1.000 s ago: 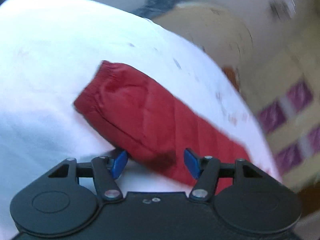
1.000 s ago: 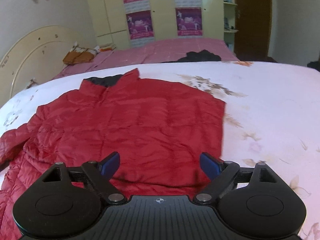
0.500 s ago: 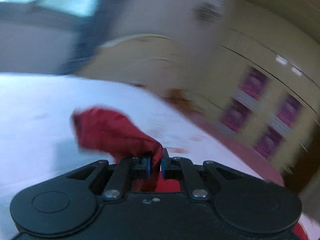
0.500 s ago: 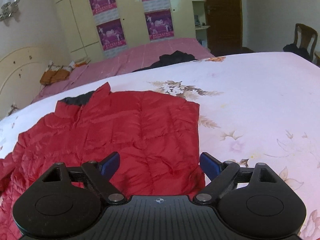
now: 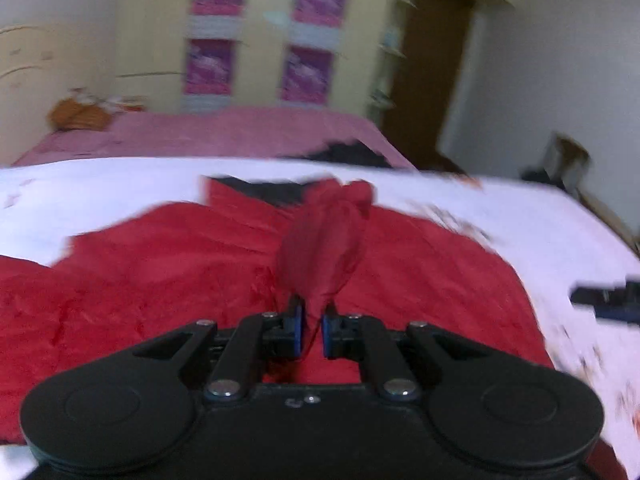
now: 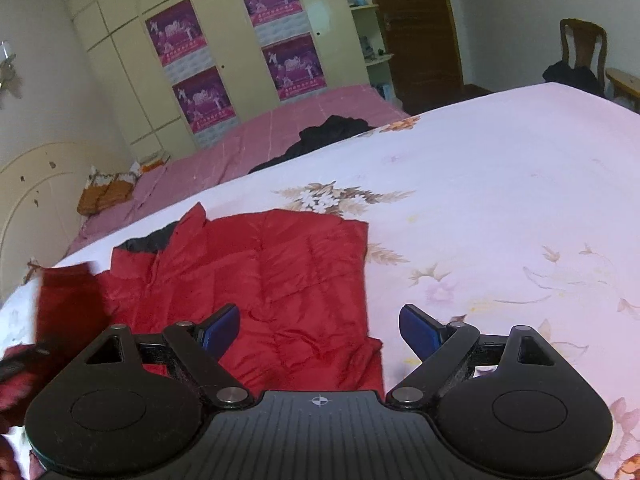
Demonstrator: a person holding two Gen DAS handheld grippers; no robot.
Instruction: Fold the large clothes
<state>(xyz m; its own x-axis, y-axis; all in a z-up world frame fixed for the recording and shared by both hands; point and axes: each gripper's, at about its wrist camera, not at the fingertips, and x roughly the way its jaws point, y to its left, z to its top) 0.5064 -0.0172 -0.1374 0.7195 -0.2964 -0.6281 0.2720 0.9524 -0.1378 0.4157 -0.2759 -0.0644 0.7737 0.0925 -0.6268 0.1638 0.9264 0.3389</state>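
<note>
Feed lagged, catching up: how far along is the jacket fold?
Done: the red jacket lies flat on the floral bed, its right edge already straight. In hand: the left gripper is shut on the sleeve, lifted over the body. Left: laying the sleeve down and folding the body; the right gripper hangs open.

A bedroom with pale walls. A cream wardrobe stands along the far wall, with four purple posters on its doors. Right of it is a brown wooden door. A second bed with a pink cover lies before the wardrobe. A wooden chair stands at the right.
</note>
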